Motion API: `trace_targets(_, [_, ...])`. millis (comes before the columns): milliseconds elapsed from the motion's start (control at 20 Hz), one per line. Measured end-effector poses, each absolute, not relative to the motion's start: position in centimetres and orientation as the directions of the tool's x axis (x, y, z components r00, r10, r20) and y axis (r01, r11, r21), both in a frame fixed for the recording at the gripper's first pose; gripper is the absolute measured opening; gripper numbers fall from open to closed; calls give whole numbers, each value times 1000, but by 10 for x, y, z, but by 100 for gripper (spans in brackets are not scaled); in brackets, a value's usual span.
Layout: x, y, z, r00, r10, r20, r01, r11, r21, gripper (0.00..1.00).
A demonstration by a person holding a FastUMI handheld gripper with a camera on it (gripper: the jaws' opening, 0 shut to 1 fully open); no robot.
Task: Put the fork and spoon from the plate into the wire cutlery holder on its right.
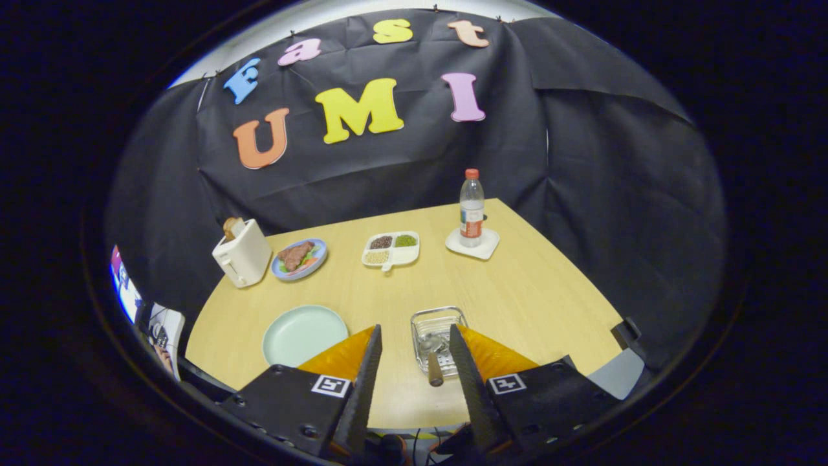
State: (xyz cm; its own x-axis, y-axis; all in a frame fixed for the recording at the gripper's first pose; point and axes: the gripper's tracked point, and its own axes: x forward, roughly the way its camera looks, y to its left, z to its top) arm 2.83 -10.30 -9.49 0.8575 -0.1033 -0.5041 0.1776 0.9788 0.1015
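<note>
The pale green plate [304, 334] lies on the wooden table just left of my left finger, and its surface looks bare. The wire cutlery holder [439, 336] stands right of the plate, just ahead of my right finger. Cutlery rests inside it, with a brown wooden handle [435, 371] sticking out toward me over the near rim. I cannot tell fork from spoon in there. My gripper [414, 338] hovers above the table's near side, open, its fingers [369, 362] spread wide with nothing between them.
Farther back stand a white toaster [242, 254] with bread in it, a blue plate of food [299, 257], a white divided dish of grains [391, 250], and a water bottle [471, 208] on a white coaster [473, 244].
</note>
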Motion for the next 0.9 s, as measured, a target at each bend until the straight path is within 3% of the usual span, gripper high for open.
trace_targets(600, [-10,-47,-23,958,-150,-246,161,987,25,79])
trace_targets(900, [-32,-22,-11,977,-145,-154,151,988,23,96])
